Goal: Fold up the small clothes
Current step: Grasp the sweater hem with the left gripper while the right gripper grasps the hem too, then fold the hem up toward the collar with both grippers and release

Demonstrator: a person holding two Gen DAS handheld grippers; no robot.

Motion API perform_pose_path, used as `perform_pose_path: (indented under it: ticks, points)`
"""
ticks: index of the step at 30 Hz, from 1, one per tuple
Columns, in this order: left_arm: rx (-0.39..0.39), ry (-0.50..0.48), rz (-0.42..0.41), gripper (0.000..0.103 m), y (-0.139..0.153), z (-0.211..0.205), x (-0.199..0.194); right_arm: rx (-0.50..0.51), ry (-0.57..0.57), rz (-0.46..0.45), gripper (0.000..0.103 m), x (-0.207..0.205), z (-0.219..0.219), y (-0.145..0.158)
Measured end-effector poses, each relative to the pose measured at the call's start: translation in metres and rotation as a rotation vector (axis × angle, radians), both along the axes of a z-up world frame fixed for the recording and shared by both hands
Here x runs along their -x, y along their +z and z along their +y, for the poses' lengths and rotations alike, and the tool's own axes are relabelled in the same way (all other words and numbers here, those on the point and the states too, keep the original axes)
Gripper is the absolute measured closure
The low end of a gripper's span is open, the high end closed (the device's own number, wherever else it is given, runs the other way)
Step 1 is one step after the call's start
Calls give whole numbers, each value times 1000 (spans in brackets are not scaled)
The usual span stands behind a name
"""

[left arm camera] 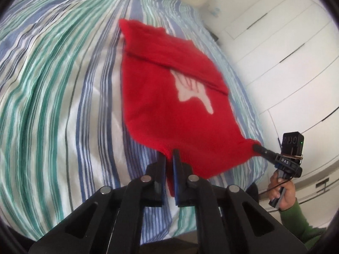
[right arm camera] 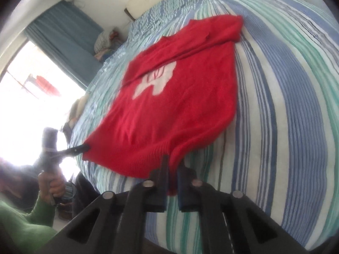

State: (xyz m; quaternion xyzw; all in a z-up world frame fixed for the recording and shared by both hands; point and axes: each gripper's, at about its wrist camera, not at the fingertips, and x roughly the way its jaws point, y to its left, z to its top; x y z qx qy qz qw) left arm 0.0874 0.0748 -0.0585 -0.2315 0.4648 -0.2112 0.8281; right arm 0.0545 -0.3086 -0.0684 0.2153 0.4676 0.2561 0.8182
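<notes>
A small red sweater [left arm camera: 161, 89] with a white print lies on the striped bedspread [left arm camera: 53, 84], its sleeves folded across the chest. My left gripper [left arm camera: 170, 154] is shut on one bottom hem corner. My right gripper [left arm camera: 257, 147] is shut on the other hem corner, seen from the side. In the right wrist view the sweater [right arm camera: 180, 105] stretches away from my right gripper [right arm camera: 172, 163], which pinches the hem, and my left gripper [right arm camera: 84, 147] holds the far corner. The hem is lifted a little off the bed.
White wardrobe doors [left arm camera: 286, 53] stand past the bed's edge. A window [right arm camera: 31, 97] with a blue curtain [right arm camera: 63, 38] is on the other side. A pile of clothes [right arm camera: 106, 40] lies near the head of the bed [right arm camera: 286, 105].
</notes>
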Motion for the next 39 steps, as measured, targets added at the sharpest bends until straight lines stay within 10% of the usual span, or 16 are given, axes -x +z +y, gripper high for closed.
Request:
perform_pose_path:
  ticks: [8,12,14,20,25,28,34,39]
  points:
    - [-67,134,-121,98,64,7,-201,-99,-140,-137,96,-165,-23,69]
    - [-141,340,47,39,39,17,-283,-182,-255,-85,76,-276,-22,60]
    - [-134,381,88,40,26,24,-281,-56,-359,-84,48,-292,-16,56]
    - [-230,228,-89,16,21,-7,-233,9,-228,-166,48,-254,1,52]
    - [-544,186,79,24,-32,-22,-224,261,-58,-30,52,-231,24,-6]
    - [-393,214,42,17,-30,7,-190,239,-112,-17,67,-209,-5,-19]
    - [-420,323,-57,12,-29,42,-148,196,-112,-114,65,-226,-21,26]
    - [-357,352,-74,12,-51,60,-128,211,-62,47,65,-276,-8,-1]
